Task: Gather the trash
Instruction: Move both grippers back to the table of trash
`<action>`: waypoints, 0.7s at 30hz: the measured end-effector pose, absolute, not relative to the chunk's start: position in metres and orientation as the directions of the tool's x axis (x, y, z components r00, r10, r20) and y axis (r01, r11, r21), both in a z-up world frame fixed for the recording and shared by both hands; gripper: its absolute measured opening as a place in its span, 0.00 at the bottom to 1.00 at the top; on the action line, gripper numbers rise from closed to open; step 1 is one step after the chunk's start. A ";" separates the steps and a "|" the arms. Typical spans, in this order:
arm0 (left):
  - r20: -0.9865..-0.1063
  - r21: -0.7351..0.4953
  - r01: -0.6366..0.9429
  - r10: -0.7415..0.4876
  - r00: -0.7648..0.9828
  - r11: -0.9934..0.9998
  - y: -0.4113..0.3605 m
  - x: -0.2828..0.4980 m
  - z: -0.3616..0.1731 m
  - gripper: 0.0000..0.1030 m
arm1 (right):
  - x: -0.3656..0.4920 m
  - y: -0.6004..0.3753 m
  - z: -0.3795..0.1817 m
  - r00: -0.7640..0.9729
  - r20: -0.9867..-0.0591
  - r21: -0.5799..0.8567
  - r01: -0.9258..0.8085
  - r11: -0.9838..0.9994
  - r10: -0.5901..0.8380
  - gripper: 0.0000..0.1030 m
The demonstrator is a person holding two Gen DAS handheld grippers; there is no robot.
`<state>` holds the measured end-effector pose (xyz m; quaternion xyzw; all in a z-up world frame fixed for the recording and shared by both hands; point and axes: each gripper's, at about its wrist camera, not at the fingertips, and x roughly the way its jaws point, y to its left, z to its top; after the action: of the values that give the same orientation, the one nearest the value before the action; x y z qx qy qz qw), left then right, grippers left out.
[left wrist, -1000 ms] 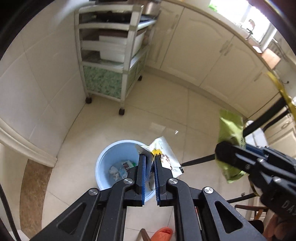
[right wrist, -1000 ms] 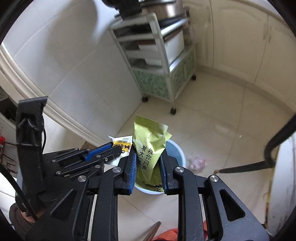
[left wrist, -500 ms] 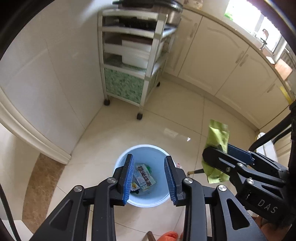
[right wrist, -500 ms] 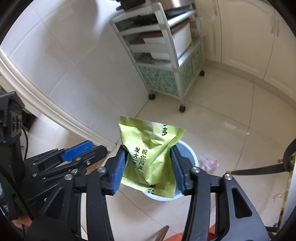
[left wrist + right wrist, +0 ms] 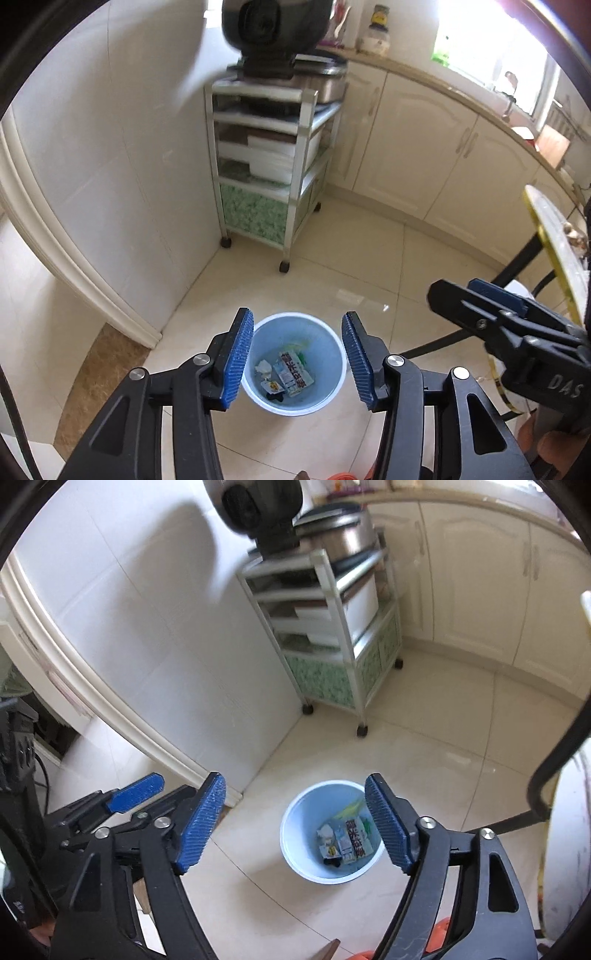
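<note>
A light blue bin [image 5: 325, 400] stands on the tiled floor, with several wrappers [image 5: 293, 373] lying inside it. It also shows in the right wrist view [image 5: 291, 853] with the wrappers [image 5: 349, 840]. My left gripper [image 5: 297, 360] is open and empty, held high above the bin. My right gripper [image 5: 295, 821] is open and empty, also above the bin. The right gripper shows at the right of the left wrist view [image 5: 480, 306]. The left gripper shows at the left of the right wrist view [image 5: 136, 799].
A white wheeled shelf cart [image 5: 269, 162] stands against the tiled wall, with a cooker on top. Cream cabinets [image 5: 443, 158] run along the back. A table edge [image 5: 550, 251] and black chair legs are at the right. An orange slipper [image 5: 436, 934] lies near the bottom.
Both grippers opened and let go their wrappers: the left its white and yellow one, the right its green one. The wrappers now lie in the bin. Both grippers rose higher.
</note>
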<state>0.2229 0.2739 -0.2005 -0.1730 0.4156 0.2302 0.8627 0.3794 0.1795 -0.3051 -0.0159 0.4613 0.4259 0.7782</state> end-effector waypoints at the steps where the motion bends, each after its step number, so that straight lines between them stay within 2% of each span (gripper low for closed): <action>1: -0.786 -0.109 -0.532 0.255 0.563 0.840 0.266 0.219 -0.192 0.45 | 0.378 0.172 -0.296 0.230 -0.724 0.359 -0.680 0.640 0.651 0.75; 2: -0.768 -0.113 -0.512 0.252 0.589 0.852 0.253 0.217 -0.180 0.46 | 0.375 0.164 -0.287 0.250 -0.719 0.347 -0.680 0.646 0.649 0.75; 4: -0.742 -0.110 -0.479 0.249 0.622 0.871 0.230 0.208 -0.161 0.53 | 0.369 0.140 -0.261 0.313 -0.695 0.320 -0.672 0.668 0.648 0.77; 9: -0.670 -0.088 -0.340 0.197 0.716 0.936 0.153 0.216 -0.118 0.57 | 0.364 0.068 -0.213 0.438 -0.646 0.281 -0.625 0.728 0.625 0.85; 14: -0.625 -0.047 -0.181 0.113 0.773 0.982 0.068 0.242 -0.093 0.71 | 0.376 -0.015 -0.178 0.564 -0.617 0.244 -0.526 0.814 0.549 0.89; 16: -0.627 -0.039 -0.119 0.069 0.776 0.992 0.038 0.258 -0.088 0.75 | 0.384 -0.049 -0.171 0.605 -0.612 0.226 -0.484 0.846 0.509 0.90; 21: -0.648 -0.003 0.028 -0.024 0.762 1.000 -0.036 0.312 -0.090 0.76 | 0.412 -0.136 -0.165 0.686 -0.620 0.204 -0.327 0.923 0.381 0.91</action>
<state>0.3124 -0.0358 -0.0903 0.0034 0.3450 -0.0138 0.9385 0.4121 -0.1359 -0.1646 0.0384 0.3461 0.1930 0.9174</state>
